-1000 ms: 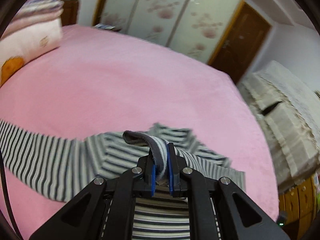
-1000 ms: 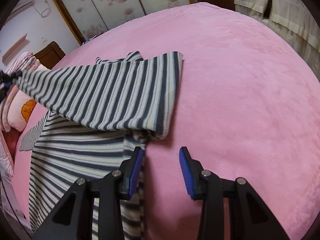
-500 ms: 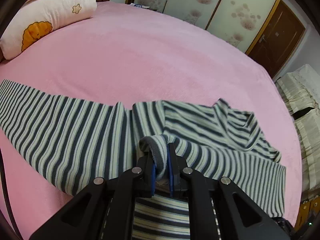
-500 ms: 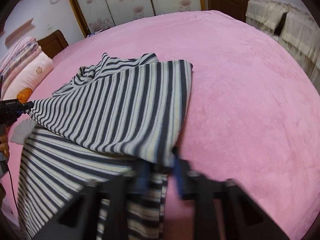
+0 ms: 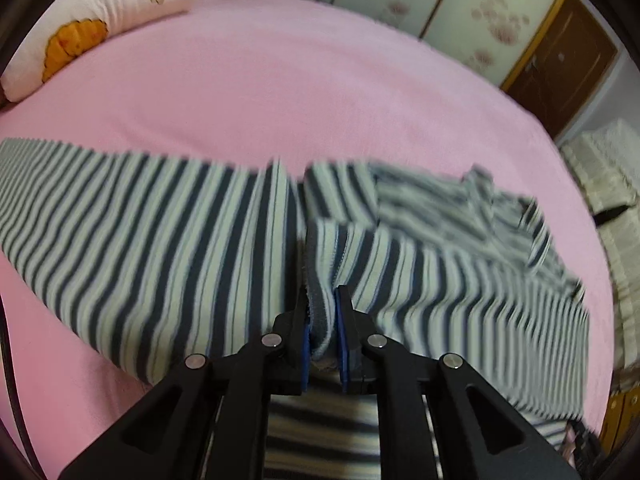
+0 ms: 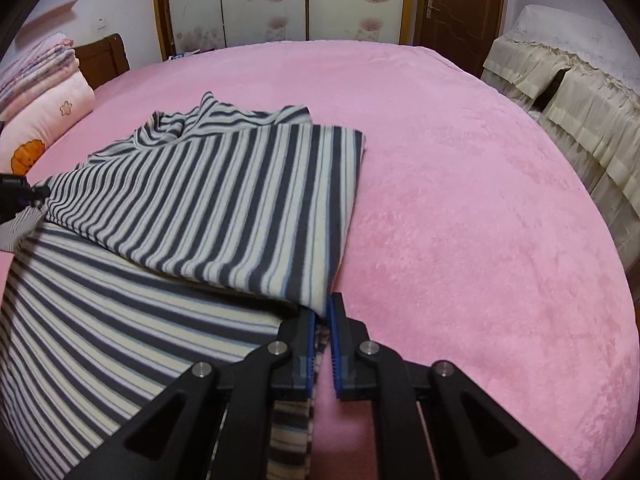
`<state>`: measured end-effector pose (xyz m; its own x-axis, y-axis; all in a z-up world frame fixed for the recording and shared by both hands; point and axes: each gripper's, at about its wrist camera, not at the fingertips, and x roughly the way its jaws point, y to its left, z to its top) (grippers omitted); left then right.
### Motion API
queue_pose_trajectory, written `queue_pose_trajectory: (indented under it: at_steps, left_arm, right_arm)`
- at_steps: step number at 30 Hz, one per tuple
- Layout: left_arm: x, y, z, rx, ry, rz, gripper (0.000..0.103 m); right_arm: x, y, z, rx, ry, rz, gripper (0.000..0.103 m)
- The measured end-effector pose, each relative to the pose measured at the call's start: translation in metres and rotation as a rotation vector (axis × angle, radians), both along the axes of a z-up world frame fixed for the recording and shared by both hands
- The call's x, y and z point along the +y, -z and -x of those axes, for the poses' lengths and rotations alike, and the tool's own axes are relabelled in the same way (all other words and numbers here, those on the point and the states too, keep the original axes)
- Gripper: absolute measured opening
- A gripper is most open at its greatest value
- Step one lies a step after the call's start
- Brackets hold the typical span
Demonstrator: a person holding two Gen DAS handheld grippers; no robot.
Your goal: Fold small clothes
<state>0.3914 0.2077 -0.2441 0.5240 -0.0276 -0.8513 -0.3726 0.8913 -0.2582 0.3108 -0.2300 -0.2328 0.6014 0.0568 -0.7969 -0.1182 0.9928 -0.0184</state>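
Observation:
A navy-and-cream striped shirt lies on the pink bed, one sleeve folded across its body. My left gripper is shut on the sleeve's grey cuff and holds it over the shirt. My right gripper is shut on the shirt's near side edge, at the folded corner. The left gripper also shows at the left edge of the right wrist view.
A pink pillow with an orange print and stacked blankets lie at the head of the bed. Flowered wardrobe doors stand beyond. A cream-covered cabinet stands right of the bed. Bare pink bed lies to the right.
My left gripper carried the cuff lower across the shirt, laying the sleeve down. My right gripper went from open to shut on the shirt's edge.

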Motion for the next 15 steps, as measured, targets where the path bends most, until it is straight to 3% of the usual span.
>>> queue_pose_trajectory:
  at_steps: [4, 10, 13, 15]
  left_arm:
    - [0.003, 0.008, 0.008, 0.000, 0.008, 0.036, 0.010]
    - [0.014, -0.005, 0.012, -0.033, -0.012, 0.102, 0.012]
    - [0.027, 0.002, 0.008, 0.035, -0.020, 0.140, 0.034]
    - [0.040, 0.009, 0.008, 0.033, -0.025, 0.274, 0.046]
  right_arm:
    - [-0.004, -0.002, 0.002, -0.001, 0.009, -0.027, 0.004]
    - [-0.009, -0.009, 0.006, -0.014, 0.032, -0.077, 0.004]
    - [-0.006, -0.001, 0.002, 0.028, 0.020, -0.066, 0.005]
    - [-0.007, -0.001, 0.001, 0.043, 0.012, -0.066, 0.006]
